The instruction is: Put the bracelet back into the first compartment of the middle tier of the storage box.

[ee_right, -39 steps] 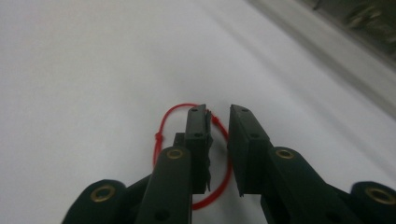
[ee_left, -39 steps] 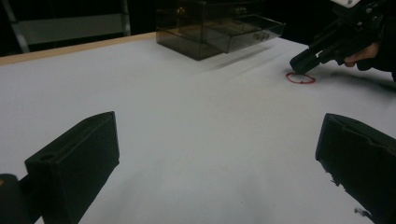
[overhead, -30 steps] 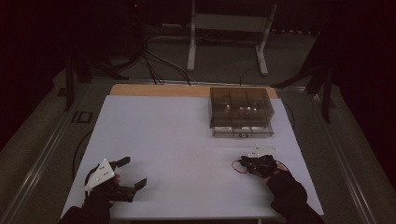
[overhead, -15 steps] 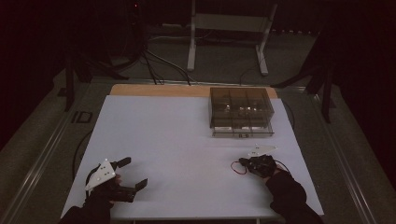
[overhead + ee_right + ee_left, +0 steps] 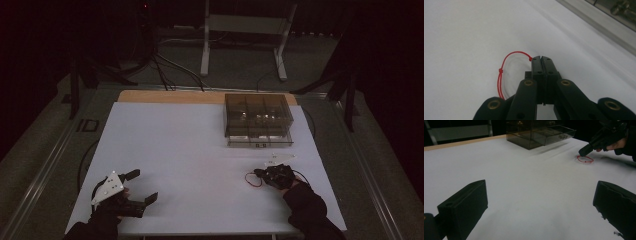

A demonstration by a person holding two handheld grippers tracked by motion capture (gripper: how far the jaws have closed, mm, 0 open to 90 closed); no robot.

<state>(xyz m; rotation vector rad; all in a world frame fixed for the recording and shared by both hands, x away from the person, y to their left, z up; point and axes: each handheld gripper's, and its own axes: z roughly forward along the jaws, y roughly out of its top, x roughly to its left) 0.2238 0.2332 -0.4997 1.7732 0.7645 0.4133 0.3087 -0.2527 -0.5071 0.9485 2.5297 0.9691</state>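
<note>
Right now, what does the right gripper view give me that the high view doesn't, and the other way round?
Right gripper view: the right claw is shut on the red string loop at a small knot, and a second knot sits farther round the loop. High view: the left claw stands open over the white table, apart from the string, and the smoky clear drawer box sits whole at the far right. Both share the right claw, the red loop, the white surface and part of the box.

Drawer contents too small to tell
</note>
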